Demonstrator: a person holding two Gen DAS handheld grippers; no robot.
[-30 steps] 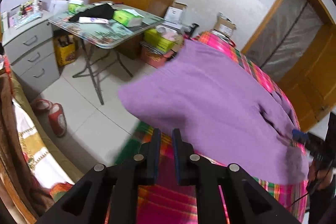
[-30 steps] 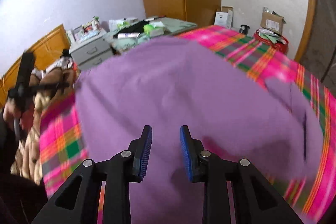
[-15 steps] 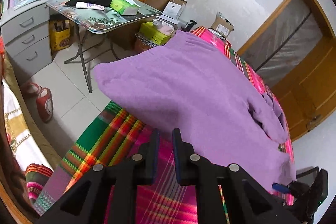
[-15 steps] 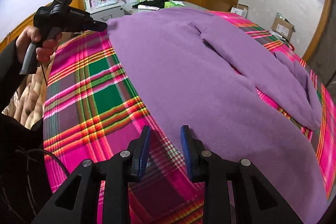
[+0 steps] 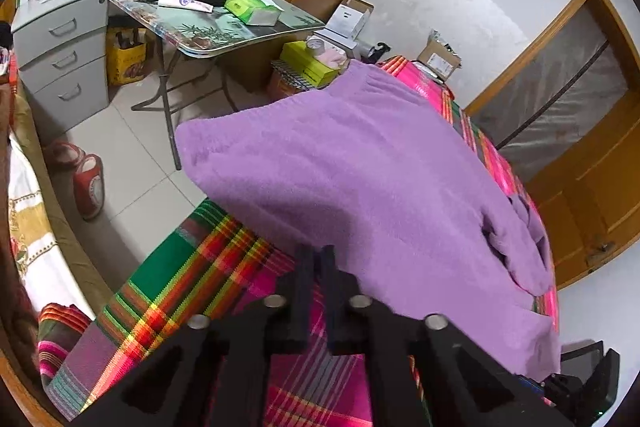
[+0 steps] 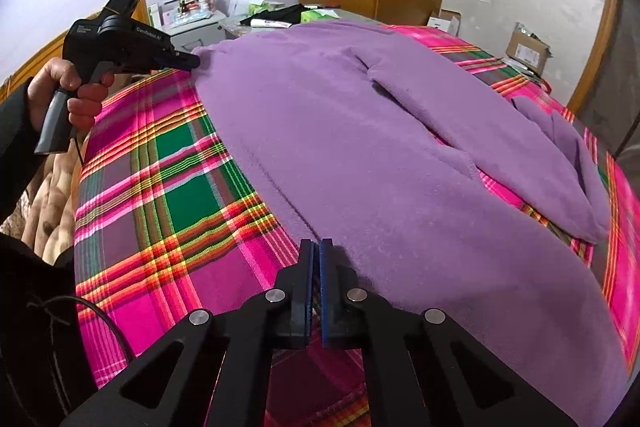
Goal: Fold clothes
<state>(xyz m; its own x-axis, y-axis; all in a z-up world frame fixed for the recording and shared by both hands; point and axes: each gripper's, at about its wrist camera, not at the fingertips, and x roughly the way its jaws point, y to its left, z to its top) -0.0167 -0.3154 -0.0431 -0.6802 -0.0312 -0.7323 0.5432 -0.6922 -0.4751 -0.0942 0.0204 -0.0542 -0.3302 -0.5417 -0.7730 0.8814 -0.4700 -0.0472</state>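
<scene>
Now that both pairs of jaws have snapped together from the gap they showed a moment ago, the right gripper (image 6: pixel 314 245) looks pinched on the near hem of the purple sweater (image 6: pixel 360 131), and the left gripper (image 5: pixel 316 251) on the hem's other corner. That suggests the garment is secured for a first fold. It lies flat on the plaid blanket (image 6: pixel 168 195), stretching ahead of both grippers, with its sleeves off to the right.
</scene>
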